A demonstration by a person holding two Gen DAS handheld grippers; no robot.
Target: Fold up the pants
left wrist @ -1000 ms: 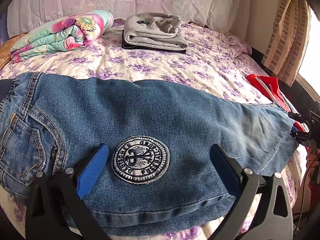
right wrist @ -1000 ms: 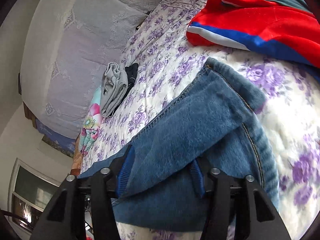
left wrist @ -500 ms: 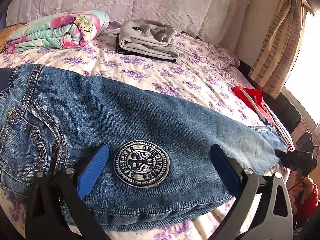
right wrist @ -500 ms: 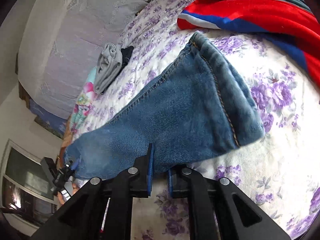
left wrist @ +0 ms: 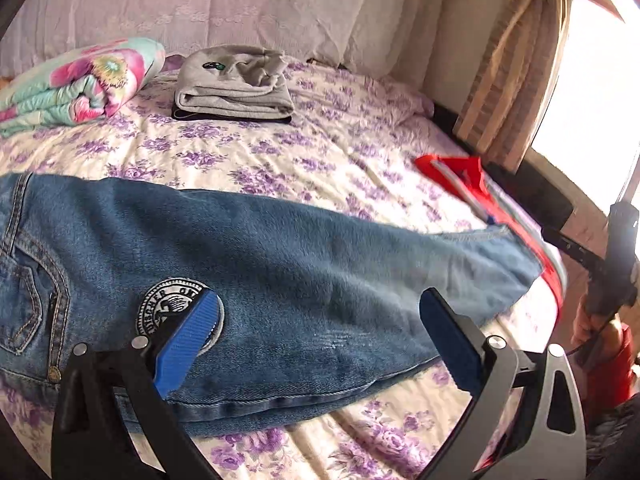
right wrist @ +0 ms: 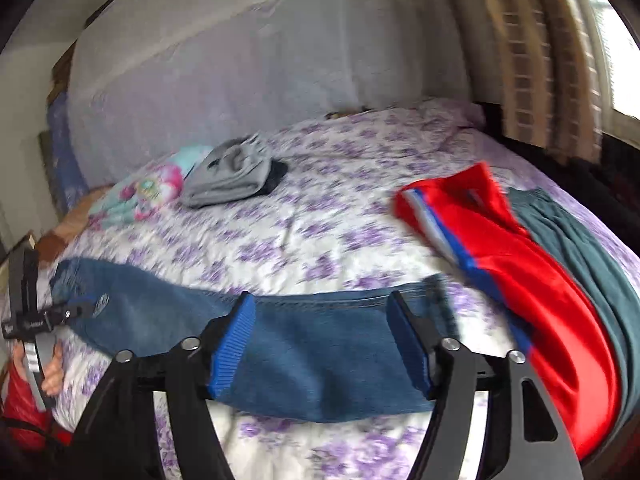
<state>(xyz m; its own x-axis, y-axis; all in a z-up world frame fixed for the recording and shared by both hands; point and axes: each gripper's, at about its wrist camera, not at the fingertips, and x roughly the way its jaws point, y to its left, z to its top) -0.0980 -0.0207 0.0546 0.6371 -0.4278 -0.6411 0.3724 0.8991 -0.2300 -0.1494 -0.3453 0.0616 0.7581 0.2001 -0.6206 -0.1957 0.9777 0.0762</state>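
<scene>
The right tool (right wrist: 320, 340) is seen with its blue-padded jaws spread wide, having just been opening, and the hem end of the jeans (right wrist: 312, 344) is framed between them, lying loose on the bed with neither pad pressing on the denim. The left tool (left wrist: 316, 344) is likewise held released, its jaws standing wide above the thigh of the jeans (left wrist: 280, 280), one blue pad in front of the round embroidered patch (left wrist: 168, 304). The jeans are laid flat across the near part of the floral bedsheet (left wrist: 280, 152), waistband and pocket to the left, leg stretched to the right. Beside the hem, red track pants (right wrist: 520, 272) with a blue and white stripe are spread, with a dark green garment (right wrist: 580, 248) just beyond them. Farther back, a folded grey garment (left wrist: 232, 84) is stacked on a black one, next to a folded flowered blanket (left wrist: 80, 80).
</scene>
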